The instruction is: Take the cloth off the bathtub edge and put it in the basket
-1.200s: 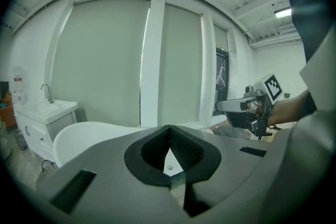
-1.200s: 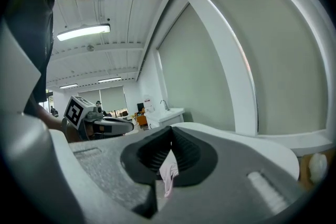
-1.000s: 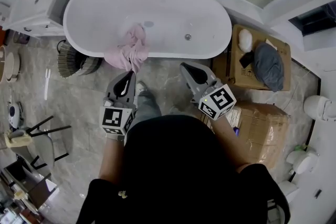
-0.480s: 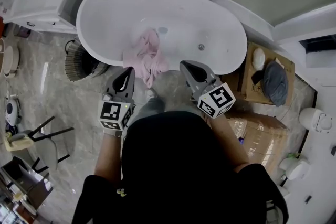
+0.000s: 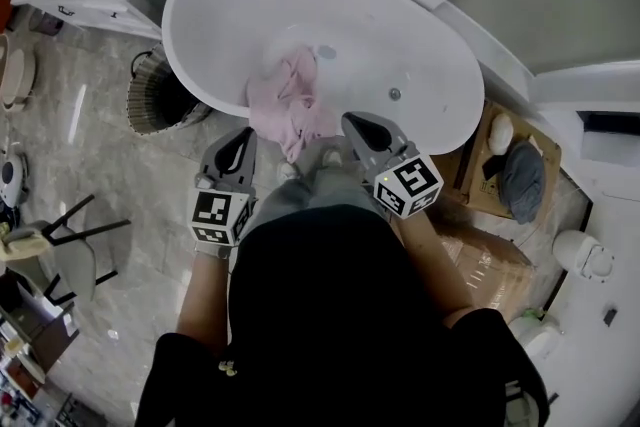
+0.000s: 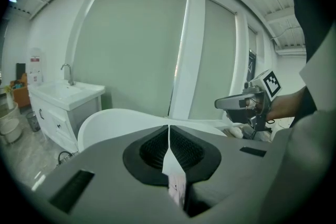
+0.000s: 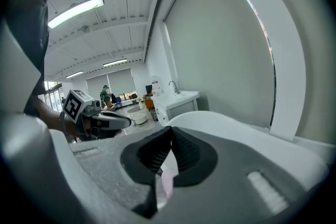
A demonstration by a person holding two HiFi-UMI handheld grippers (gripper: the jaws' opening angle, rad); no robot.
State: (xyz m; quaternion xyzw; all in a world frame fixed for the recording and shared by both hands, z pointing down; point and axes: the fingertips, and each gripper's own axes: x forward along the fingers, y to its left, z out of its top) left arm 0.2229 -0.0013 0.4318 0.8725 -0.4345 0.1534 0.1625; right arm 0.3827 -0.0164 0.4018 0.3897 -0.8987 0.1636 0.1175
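Well, the woven wicker basket [image 5: 158, 101] stands left of the left gripper [image 5: 242, 139], whose fingers are pressed together, empty. The crumpled pink cloth [image 5: 290, 100] drapes the white oval bathtub's [image 5: 420, 65] edge just ahead of both grippers' fingers. The right gripper [image 5: 353, 123] is likewise closed, empty.

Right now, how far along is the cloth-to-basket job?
Nothing is done yet: the pink cloth hangs over the bathtub edge. In hand, nothing: the left hand-held gripper and right hand-held gripper are shut and empty, either side of the cloth. Left: grasp the cloth and drop it in the basket beside the tub.
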